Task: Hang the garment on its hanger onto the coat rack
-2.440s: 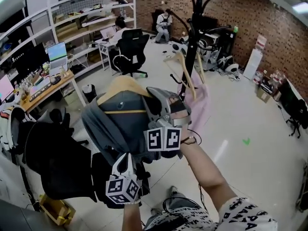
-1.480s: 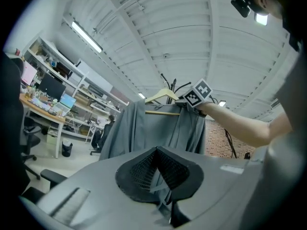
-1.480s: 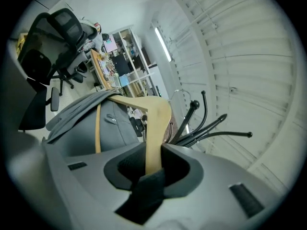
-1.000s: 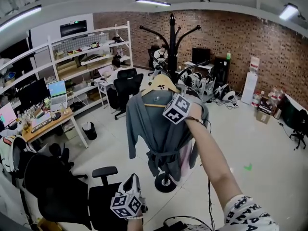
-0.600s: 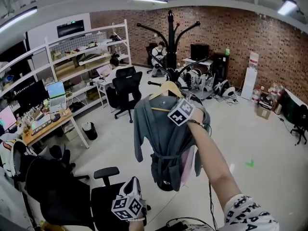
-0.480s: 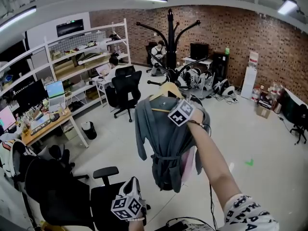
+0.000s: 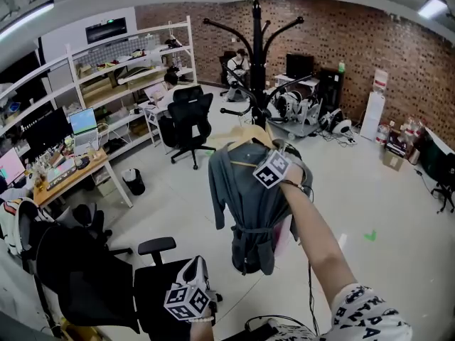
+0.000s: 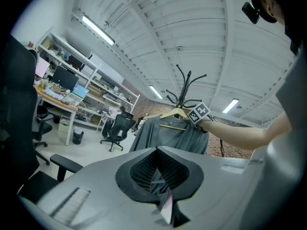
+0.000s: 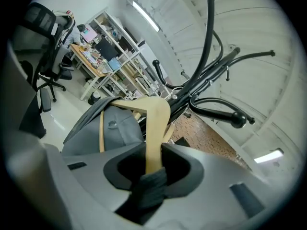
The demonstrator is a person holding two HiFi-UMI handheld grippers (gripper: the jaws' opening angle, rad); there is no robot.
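- Pale wood, smooth and curved: this is the hanger (image 9: 154, 123), and my right tongs (image 7: 281, 158) are pinching one of its sloping arms together with a fold of grey cloth.
- The garment (image 7: 249, 204) is dull grey, of soft matte cloth. It has long loose sleeves and a belt of the same cloth tied at the waist, and it looks like a robe.
- It hangs in the air from the hanger, raised at the end of my outstretched right arm, well above the pale shiny floor.
- The coat rack (image 7: 256, 41) is just behind it: a black, thin, round pole with curved arms that end in small knobs, some high at the top and some lower.
- In the right gripper view the top of the hanger is very near the lower arms. I cannot tell if the hook touches any of them.
- A piece of pink cloth (image 7: 284, 234) shows behind the right edge of the garment.
- My left tongs (image 7: 190, 293) are low and near my body, well apart from the garment. Their ribbed black pads are pressed together, and I see nothing gripped between them.
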